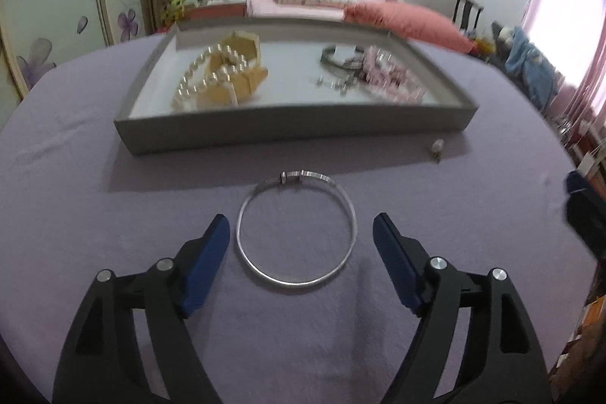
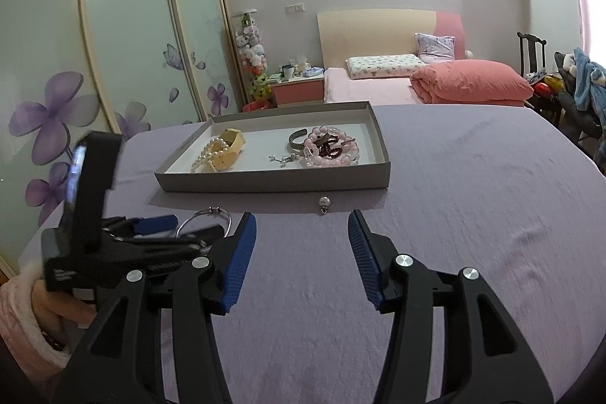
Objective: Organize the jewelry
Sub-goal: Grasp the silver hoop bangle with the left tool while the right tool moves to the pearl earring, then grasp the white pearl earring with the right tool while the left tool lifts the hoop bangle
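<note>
Lying flat on the purple cloth, the silver bangle (image 1: 296, 229) sits near the table's front edge, just short of the grey tray (image 1: 295, 133). The left gripper (image 1: 301, 228) frames it with jaws spread wide, one finger on either side and neither touching, which looks like the setup for closing on the ring and lifting it into the tray. Its thin rim offers little to grip, so the pinch may have to land on the band itself.

The right gripper (image 2: 299, 226) hovers beside it, jaws likewise spread and holding nothing, aimed toward a small bead charm (image 2: 324, 202) lying on the cloth just in front of the tray's near wall.

Inside the tray, a pearl strand (image 1: 197, 74) drapes over a yellow bracelet (image 1: 236, 72) at the left end; a metal cuff (image 2: 297, 141), pink beads (image 2: 333, 152) and small silver bits (image 1: 333, 84) crowd the right end. The tray's near wall stands between the bangle and the free middle floor.
</note>
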The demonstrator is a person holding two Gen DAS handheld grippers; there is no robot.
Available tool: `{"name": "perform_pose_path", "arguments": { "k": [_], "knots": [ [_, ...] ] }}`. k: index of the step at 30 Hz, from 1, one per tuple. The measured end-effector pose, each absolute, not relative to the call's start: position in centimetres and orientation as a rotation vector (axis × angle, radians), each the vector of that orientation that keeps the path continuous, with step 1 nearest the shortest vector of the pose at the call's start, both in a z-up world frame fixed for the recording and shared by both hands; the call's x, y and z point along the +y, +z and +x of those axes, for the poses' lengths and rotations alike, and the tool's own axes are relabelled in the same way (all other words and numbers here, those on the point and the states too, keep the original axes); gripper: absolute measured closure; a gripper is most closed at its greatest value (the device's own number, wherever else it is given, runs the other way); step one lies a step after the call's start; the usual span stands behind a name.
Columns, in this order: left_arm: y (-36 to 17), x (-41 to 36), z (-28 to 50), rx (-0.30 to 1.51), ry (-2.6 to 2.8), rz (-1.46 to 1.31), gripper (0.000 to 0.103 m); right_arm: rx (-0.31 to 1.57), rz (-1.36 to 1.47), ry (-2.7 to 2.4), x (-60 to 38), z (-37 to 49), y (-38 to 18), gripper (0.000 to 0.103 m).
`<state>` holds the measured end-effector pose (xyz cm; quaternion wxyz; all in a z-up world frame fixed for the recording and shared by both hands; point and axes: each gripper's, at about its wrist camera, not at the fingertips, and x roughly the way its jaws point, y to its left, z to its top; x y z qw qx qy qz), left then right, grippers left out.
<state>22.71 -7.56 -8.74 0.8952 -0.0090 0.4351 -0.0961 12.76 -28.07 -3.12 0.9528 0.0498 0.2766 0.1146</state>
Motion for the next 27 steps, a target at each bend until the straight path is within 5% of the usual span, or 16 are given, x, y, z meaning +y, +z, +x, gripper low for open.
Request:
{"name": "perform_pose_path", "arguments": {
  "k": [6, 9, 14, 27],
  "knots": [
    [-9.1, -8.8, 23.2, 0.920, -0.146, 0.066, 0.023, 0.569, 0.111, 0.239, -28.1, 13.0, -3.4, 0.051],
    [-9.0, -8.8, 23.2, 0.914, -0.136, 0.080, 0.033, 0.574, 0.114, 0.241, -28.0, 13.1, -3.6, 0.051],
    [-8.9, -8.5, 23.4, 0.910, -0.132, 0.071, 0.034, 0.582, 0.114, 0.246, -27.8, 13.2, -3.8, 0.050],
    [-5.9, 1.4, 21.4, 0.792, 0.005, -0.121, 0.034, 0.676, 0.073, 0.201, -27.3, 16.2, -4.6, 0.049]
  ]
}}
